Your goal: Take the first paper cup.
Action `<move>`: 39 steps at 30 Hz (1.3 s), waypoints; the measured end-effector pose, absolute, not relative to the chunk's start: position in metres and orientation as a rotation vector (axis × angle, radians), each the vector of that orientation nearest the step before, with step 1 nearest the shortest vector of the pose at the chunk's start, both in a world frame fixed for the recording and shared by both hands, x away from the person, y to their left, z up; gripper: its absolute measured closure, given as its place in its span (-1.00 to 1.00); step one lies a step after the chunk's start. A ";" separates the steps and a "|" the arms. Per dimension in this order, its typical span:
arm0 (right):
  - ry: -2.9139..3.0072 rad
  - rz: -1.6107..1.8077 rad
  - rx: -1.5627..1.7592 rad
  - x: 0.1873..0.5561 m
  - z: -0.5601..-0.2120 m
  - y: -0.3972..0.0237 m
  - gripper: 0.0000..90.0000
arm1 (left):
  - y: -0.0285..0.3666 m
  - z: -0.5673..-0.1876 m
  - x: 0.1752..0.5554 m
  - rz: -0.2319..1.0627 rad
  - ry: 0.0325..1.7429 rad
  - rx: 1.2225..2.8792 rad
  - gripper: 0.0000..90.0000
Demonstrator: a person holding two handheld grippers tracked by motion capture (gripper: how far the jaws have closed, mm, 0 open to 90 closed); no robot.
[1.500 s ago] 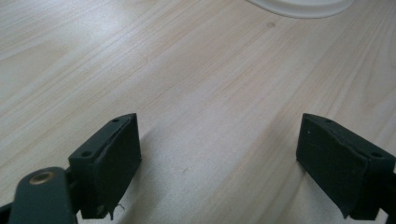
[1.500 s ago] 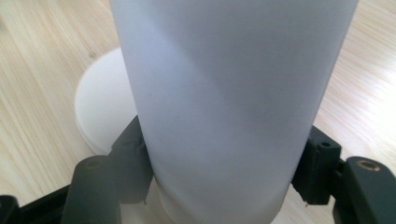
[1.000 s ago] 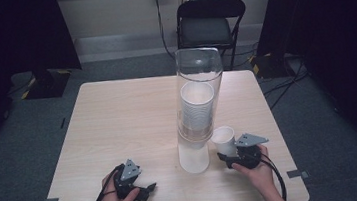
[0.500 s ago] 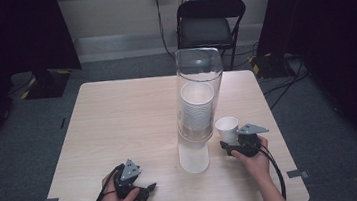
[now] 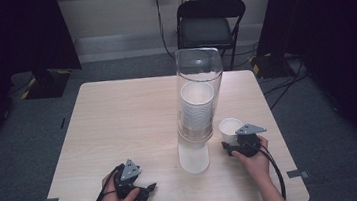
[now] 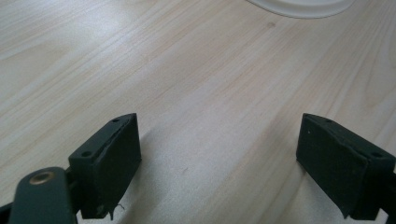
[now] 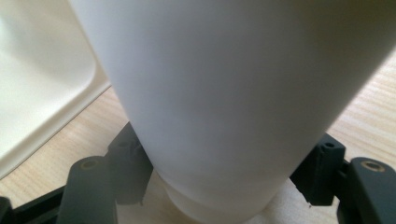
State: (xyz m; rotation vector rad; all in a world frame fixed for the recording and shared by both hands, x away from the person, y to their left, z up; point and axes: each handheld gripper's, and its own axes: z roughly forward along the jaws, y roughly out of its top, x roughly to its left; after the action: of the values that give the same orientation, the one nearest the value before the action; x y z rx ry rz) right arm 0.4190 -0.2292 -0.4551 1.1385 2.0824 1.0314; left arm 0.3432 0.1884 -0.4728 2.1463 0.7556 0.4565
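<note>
Standing on grey carpet, pale wooden table before black chair

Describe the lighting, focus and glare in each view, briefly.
High view: the table is evenly lit, the surroundings fall into darkness, and the clear tube shows faint reflections. Left gripper view: wood grain sharp, soft shadows under the open left gripper. Right gripper view: the white cup sits so close that it looks soft and nearly featureless between the jaws of the right gripper.
</note>
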 end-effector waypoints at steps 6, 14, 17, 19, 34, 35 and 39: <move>2.099 1.016 1.145 0.417 -0.456 -0.228 -0.48 | 0.188 -0.473 0.343 0.457 0.754 2.148 -0.70; 2.095 0.994 1.113 0.404 -0.448 -0.234 -0.55 | 0.188 -0.473 0.343 0.457 0.755 2.147 -0.70; 2.104 1.011 1.097 0.395 -0.450 -0.238 -0.51 | 0.188 -0.473 0.343 0.457 0.755 2.147 -0.70; 2.109 1.007 1.125 0.389 -0.453 -0.242 -0.49 | 0.188 -0.473 0.343 0.457 0.755 2.147 -0.70; 2.064 1.035 1.180 0.392 -0.455 -0.244 0.13 | 0.188 -0.473 0.343 0.456 0.756 2.146 -0.70; 2.065 1.040 1.183 0.395 -0.455 -0.243 0.12 | 0.188 -0.473 0.343 0.457 0.755 2.147 -0.70; 2.067 1.044 1.190 0.404 -0.456 -0.237 0.08 | 0.188 -0.473 0.343 0.457 0.755 2.147 -0.70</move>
State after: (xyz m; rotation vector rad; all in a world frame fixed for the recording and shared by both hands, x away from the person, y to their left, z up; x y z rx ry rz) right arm 0.4036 -0.2370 -0.4556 1.1896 2.0669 1.0444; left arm 0.3432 0.1884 -0.4728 2.1470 0.7550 0.4568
